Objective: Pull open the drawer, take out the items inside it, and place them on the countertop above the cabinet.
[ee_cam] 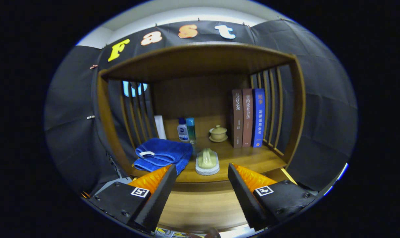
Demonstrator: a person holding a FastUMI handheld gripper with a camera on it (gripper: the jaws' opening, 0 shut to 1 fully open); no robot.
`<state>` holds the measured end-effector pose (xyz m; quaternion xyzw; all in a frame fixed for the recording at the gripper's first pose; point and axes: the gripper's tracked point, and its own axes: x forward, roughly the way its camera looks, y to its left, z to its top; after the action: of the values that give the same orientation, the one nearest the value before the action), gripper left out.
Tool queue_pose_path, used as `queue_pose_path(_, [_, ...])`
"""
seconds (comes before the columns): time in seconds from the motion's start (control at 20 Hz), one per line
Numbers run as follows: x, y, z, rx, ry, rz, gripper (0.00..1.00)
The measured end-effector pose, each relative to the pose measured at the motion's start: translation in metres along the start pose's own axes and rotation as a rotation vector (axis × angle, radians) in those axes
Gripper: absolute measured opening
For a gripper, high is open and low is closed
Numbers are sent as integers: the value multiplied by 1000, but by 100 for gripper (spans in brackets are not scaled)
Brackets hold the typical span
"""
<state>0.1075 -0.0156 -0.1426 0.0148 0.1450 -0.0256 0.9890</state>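
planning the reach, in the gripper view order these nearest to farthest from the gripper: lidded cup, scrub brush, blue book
Gripper open, holding nothing.
1. scrub brush, just ahead between the fingers, at the countertop's front edge
2. lidded cup, beyond the brush, toward the back
3. blue book, upright at right; close to the cup's depth, so an uncertain call

Camera rides the hand-held gripper (200,185), facing the cabinet (200,158) shelf closely.

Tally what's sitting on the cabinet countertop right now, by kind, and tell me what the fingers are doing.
Books: 3
Bottles: 2
Blue towel: 1
Lidded cup: 1
Scrubbing brush: 1
White upright item: 1
Total: 9
The fingers are open, holding nothing, short of the countertop.
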Motion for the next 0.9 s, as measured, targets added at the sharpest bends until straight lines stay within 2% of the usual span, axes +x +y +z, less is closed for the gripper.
queue_pose_path(0.15, [-50,5,-35,20,-39,29,99])
queue_pose_path(0.4, [-87,-12,-116,30,-25,5,99])
queue_pose_path(0.55, [-92,-20,-154,49,8,-18,99])
queue_pose_path(0.7, [-90,-17,-174,3,5,-40,99])
queue_pose_path(0.9, [-73,-21,-204,-15,72,-53,100])
